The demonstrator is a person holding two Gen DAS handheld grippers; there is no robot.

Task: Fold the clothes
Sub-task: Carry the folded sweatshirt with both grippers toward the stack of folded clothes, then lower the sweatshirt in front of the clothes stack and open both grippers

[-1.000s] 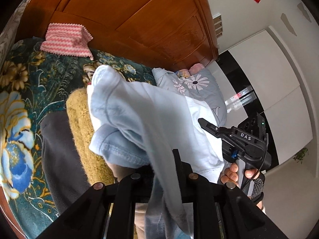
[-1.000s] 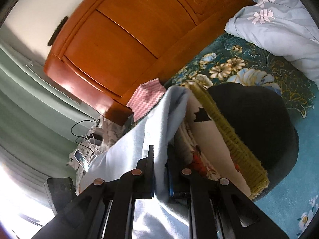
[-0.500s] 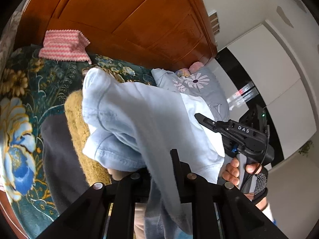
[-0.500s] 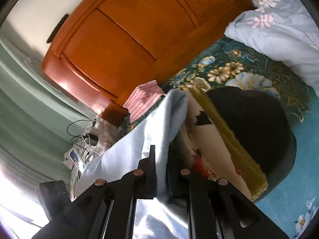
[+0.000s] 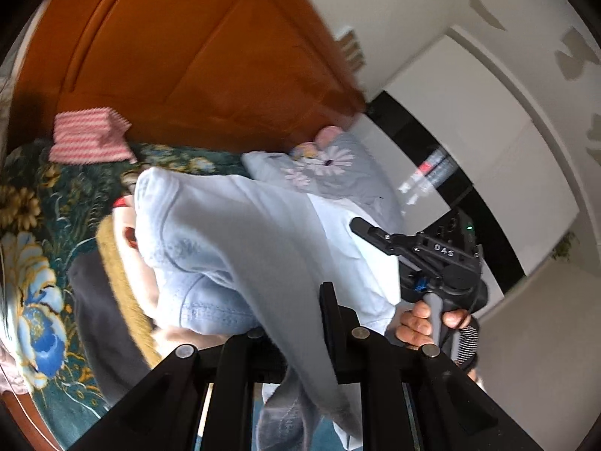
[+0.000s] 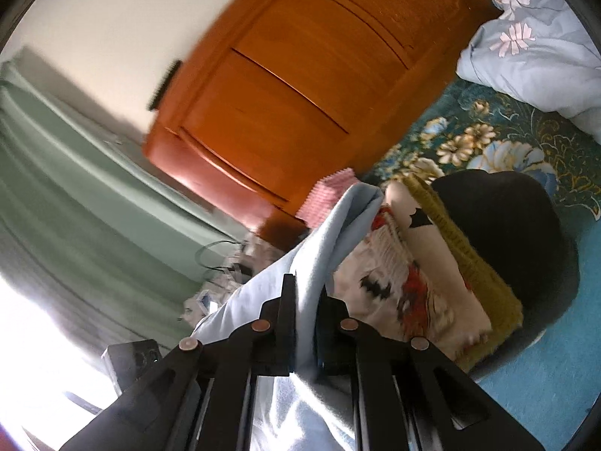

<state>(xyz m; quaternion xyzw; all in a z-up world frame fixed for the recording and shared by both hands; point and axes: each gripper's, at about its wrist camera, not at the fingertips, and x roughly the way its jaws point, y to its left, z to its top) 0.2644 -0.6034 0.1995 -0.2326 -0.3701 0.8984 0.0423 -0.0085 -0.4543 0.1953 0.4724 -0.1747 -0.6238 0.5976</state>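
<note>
A light blue garment hangs in the air between both grippers, over a pile of clothes on the bed. My left gripper is shut on one edge of it, cloth draping down between the fingers. In the left wrist view the right gripper shows at the right, held by a hand. In the right wrist view my right gripper is shut on a fold of the same light blue garment. Below lies the pile: a cream printed garment, a mustard knit and a dark garment.
The bed has a dark teal floral cover. A wooden headboard stands behind it. A pink striped cloth lies near the headboard, and a pale blue flowered quilt is bunched at the bed's far side. White cabinets line the wall.
Both grippers have lifted with the light blue garment still pinched, so the bed and headboard sit lower and farther in the views. The frames now are blurred by motion.
</note>
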